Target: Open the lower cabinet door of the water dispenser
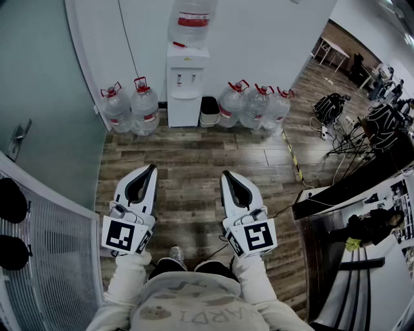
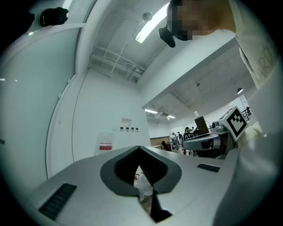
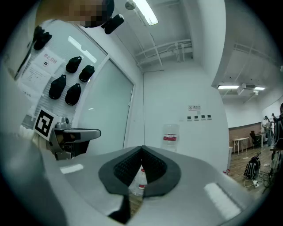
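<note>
The white water dispenser (image 1: pixel 185 83) stands against the far wall with a clear bottle (image 1: pixel 192 19) on top. Its lower cabinet door (image 1: pixel 184 113) is closed. Both grippers are held side by side over the wooden floor, well short of the dispenser, pointing toward it. My left gripper (image 1: pixel 153 168) has its jaws together with nothing between them, and so does my right gripper (image 1: pixel 225 173). In the left gripper view the jaws (image 2: pixel 139 148) meet at the tip, and the dispenser's bottle (image 2: pixel 106 143) shows far off. In the right gripper view my right gripper (image 3: pixel 142 148) is shut, with the bottle (image 3: pixel 170 137) beyond.
Large water jugs stand on the floor left (image 1: pixel 132 106) and right (image 1: pixel 255 105) of the dispenser. A black bin (image 1: pixel 209 110) sits beside it. A glass door (image 1: pixel 39 97) is on the left. Striped floor tape (image 1: pixel 292 155), tripods and bags (image 1: pixel 336 116) lie to the right.
</note>
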